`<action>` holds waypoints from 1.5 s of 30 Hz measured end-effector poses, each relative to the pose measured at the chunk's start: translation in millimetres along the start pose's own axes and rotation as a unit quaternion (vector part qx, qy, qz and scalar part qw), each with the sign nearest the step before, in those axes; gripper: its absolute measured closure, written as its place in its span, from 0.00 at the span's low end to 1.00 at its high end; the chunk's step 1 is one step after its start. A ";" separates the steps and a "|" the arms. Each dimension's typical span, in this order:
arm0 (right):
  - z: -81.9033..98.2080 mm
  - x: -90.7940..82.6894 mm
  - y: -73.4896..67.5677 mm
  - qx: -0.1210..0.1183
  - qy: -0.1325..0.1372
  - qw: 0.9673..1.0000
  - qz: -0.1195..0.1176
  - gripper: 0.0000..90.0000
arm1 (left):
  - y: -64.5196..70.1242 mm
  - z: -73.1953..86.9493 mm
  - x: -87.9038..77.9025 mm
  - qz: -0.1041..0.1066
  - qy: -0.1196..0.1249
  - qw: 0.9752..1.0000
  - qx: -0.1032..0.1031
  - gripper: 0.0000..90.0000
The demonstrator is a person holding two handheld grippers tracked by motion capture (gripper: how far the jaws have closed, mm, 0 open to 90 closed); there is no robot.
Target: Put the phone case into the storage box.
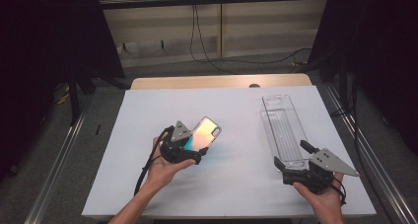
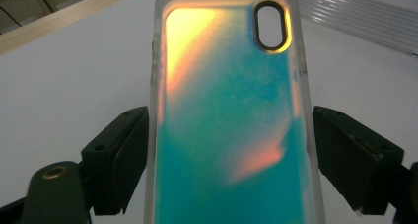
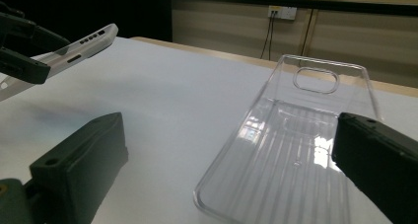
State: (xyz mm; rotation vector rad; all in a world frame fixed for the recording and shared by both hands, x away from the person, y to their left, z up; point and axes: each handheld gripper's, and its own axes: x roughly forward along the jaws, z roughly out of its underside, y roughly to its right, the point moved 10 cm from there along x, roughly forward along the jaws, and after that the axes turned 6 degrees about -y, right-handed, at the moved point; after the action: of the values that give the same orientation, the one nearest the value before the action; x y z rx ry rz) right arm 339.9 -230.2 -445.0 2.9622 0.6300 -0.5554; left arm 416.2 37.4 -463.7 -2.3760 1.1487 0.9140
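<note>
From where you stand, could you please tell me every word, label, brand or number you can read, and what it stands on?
None can be read.
Iridescent phone case held in the left gripper: no print on its back.
Clear phone case on the white table: only moulded ribs, no text.
Wall socket plate: too small to read.

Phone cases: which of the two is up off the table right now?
The iridescent teal-orange case, between the left gripper's jaws. The clear case lies flat on the white table.
</note>
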 end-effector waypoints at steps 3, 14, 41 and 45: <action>-2.9 9.0 -4.0 0.002 -0.004 1.000 0.003 0.00 | 2.2 -0.6 1.2 -0.001 0.000 1.000 0.004 0.19; -14.8 32.3 -24.4 -0.001 -0.012 1.000 -0.018 0.02 | 15.2 -16.9 9.9 -0.006 0.008 1.000 0.009 0.19; -31.2 68.8 -50.4 0.001 -0.046 0.997 -0.056 0.07 | 30.6 -31.0 24.4 -0.047 0.040 0.997 0.051 0.19; -33.4 73.3 -53.0 0.000 -0.053 0.997 -0.052 0.08 | 30.7 -26.3 21.5 -0.057 0.043 0.996 0.057 0.19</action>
State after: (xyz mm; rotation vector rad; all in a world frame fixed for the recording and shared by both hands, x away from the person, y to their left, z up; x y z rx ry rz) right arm 392.1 -149.2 -439.4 2.8893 0.7764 -0.7152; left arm 412.3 -8.0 -460.0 -2.3806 1.0546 0.6964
